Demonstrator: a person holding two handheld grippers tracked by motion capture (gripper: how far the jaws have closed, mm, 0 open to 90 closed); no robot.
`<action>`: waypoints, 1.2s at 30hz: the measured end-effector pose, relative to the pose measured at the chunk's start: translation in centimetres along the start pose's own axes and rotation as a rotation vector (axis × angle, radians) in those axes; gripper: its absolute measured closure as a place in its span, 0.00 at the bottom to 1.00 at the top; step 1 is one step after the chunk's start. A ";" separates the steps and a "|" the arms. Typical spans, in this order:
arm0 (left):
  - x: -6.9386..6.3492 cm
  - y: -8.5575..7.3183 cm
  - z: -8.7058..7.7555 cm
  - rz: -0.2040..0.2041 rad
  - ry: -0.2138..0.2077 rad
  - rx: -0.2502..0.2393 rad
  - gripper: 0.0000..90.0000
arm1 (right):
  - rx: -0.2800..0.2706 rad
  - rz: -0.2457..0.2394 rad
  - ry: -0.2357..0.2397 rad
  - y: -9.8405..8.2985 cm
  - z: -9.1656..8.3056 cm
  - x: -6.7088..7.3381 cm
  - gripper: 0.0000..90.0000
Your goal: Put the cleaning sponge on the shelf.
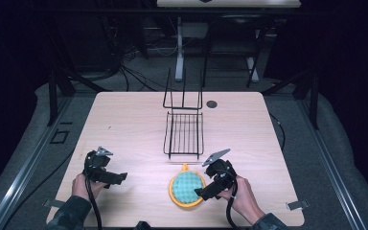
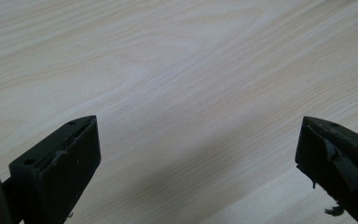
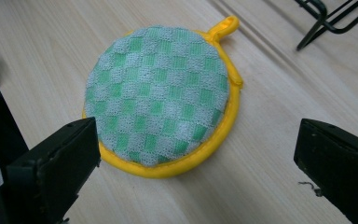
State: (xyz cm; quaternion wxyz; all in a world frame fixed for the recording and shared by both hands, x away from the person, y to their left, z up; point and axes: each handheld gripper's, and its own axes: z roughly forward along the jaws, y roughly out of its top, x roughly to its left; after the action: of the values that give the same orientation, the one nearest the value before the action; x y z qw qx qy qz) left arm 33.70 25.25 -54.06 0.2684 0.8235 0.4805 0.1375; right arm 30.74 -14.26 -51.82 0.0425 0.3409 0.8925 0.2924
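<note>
With both tongs spread wide and empty, bring your right gripper [image 3: 196, 154] low over the round green-checked, yellow-rimmed pot holder [image 3: 161, 95] and pinch its near rim; keep your left gripper [image 2: 198, 149] clear.

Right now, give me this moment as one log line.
left gripper: open, over bare table | right gripper: open, at pad | rack: empty
</note>
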 end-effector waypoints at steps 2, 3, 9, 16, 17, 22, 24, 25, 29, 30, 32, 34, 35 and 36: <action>0.1 0.0 -0.1 -0.009 -0.004 -0.004 0.00 | 0.000 -0.004 0.006 0.1 0.3 0.1 0.00; 0.2 0.0 -0.1 -0.008 -0.004 0.000 0.00 | 0.006 -0.003 0.008 0.2 0.4 0.1 0.00; 0.1 0.0 0.0 -0.007 -0.007 0.010 0.00 | 0.024 -0.010 0.016 0.7 1.3 0.2 0.00; 0.1 0.0 0.1 -0.001 -0.003 0.015 0.00 | 0.047 -0.007 0.025 0.8 2.4 0.4 0.03; 0.1 0.0 0.1 -0.002 -0.004 0.015 0.00 | 0.047 -0.003 0.029 0.8 2.6 0.4 0.04; 0.1 0.0 0.2 0.006 -0.003 0.025 0.00 | 0.064 0.008 0.031 0.8 3.2 0.5 0.21; 0.1 -0.1 0.2 0.005 -0.004 0.026 0.00 | 0.075 0.003 0.014 0.7 3.4 0.4 0.28; 0.1 -0.1 0.2 -0.001 -0.007 0.031 0.00 | 0.081 0.010 0.015 0.6 3.6 0.4 0.32; 0.1 -0.1 0.2 0.003 -0.009 0.029 0.00 | 0.078 0.030 0.015 0.6 3.7 0.3 0.41; 0.1 -0.1 0.2 0.000 -0.011 0.030 0.00 | 0.077 0.038 0.018 0.5 3.7 0.3 0.43; 0.0 -0.1 0.2 -0.002 -0.010 0.031 0.00 | 0.074 0.056 0.023 0.4 3.8 0.3 0.47; 0.0 -0.1 0.3 0.001 -0.010 0.031 0.00 | 0.064 0.059 0.022 0.2 3.8 0.3 0.49; 0.0 -0.1 0.3 0.002 -0.009 0.032 0.00 | 0.058 0.065 0.025 0.1 3.8 0.3 0.51; 0.0 -0.1 0.3 0.003 -0.009 0.032 0.00 | 0.049 0.067 0.020 -0.1 3.8 0.2 0.54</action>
State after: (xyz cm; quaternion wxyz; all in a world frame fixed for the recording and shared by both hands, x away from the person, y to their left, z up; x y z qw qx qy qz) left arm 33.78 25.20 -54.33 0.2570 0.8292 0.4801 0.1263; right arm 31.57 -12.26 -54.98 0.0152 0.3684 0.8879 0.2750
